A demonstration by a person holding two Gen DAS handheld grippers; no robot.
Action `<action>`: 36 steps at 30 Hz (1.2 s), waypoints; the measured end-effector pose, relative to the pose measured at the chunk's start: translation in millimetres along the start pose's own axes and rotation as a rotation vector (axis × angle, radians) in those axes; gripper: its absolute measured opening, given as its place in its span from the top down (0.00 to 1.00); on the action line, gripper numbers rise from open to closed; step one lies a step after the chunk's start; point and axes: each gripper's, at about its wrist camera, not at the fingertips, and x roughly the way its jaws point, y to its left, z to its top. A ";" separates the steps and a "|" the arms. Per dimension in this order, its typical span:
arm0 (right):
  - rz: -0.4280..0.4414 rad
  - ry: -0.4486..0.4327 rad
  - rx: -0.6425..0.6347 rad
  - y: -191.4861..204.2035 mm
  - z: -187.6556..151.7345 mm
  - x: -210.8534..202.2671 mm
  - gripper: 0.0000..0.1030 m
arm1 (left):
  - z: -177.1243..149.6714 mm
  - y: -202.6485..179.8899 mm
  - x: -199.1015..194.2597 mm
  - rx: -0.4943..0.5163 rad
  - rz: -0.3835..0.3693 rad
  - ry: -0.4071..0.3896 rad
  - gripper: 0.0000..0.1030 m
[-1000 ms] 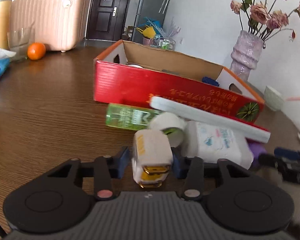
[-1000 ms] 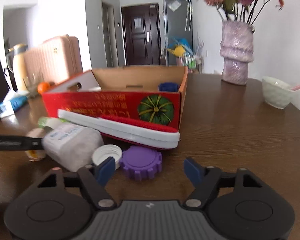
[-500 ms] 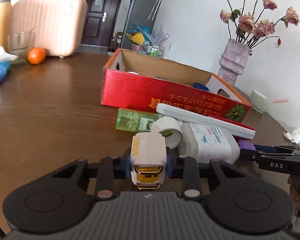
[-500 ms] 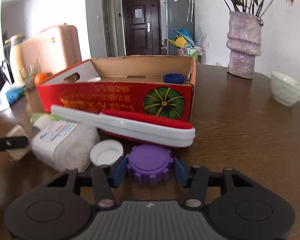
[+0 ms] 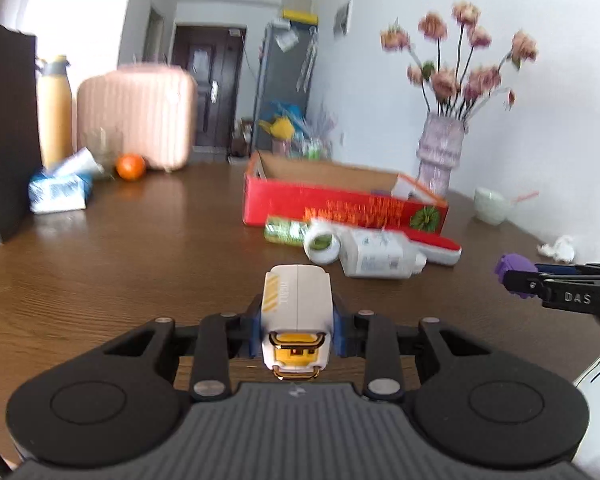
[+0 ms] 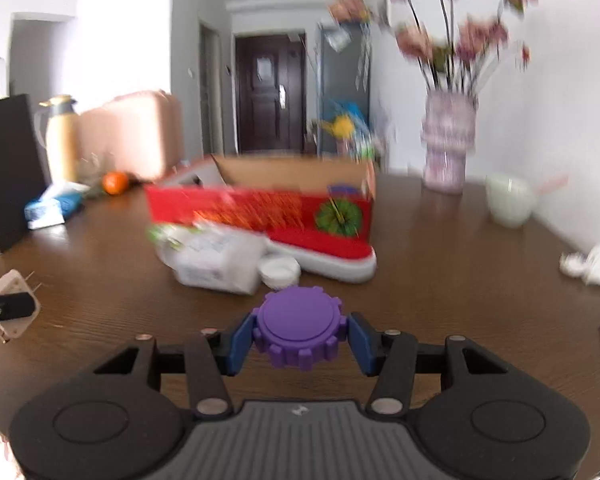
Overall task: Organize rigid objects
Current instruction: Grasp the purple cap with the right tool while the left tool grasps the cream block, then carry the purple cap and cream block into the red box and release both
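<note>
Progress: early-mid | left tool [image 5: 298, 330] clamped on white-and-gold rectangular plug adapter [image 5: 296, 314] | right tool [image 6: 300, 338] clamped on purple ridged plastic cap [image 6: 300, 326] | both off tabletop [image 5: 120, 248], short of red cardboard box [image 5: 340, 206] | left: white bottle [image 5: 376, 254], white cap [image 6: 280, 272], tape roll [image 5: 321, 242], green pack [image 5: 286, 230]

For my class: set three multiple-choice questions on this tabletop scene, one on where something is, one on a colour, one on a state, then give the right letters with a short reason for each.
1. Where does the orange fruit lie?
A. inside the red box
B. on the table near the pink suitcase
C. in the bowl

2. What colour is the ridged cap between the right gripper's pads?
A. purple
B. green
C. white

3. What state is the left gripper in?
A. open and empty
B. shut on nothing
C. shut on the white and yellow charger

Answers: B, it sits on the wood by the pink suitcase; A, the cap is purple; C, both pads press the white and yellow charger.
</note>
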 end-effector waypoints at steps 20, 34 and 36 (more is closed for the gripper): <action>-0.020 -0.412 -0.012 37.3 -27.1 -164.6 0.51 | 7.0 -15.4 -131.8 0.040 0.024 -0.305 0.69; -0.038 -0.506 0.019 20.1 -10.2 -144.6 0.51 | 44.2 -6.8 -85.4 0.017 0.052 -0.299 0.69; -0.038 -0.518 0.026 15.8 0.5 -135.6 0.51 | 54.9 -6.4 -75.8 0.024 0.050 -0.308 0.69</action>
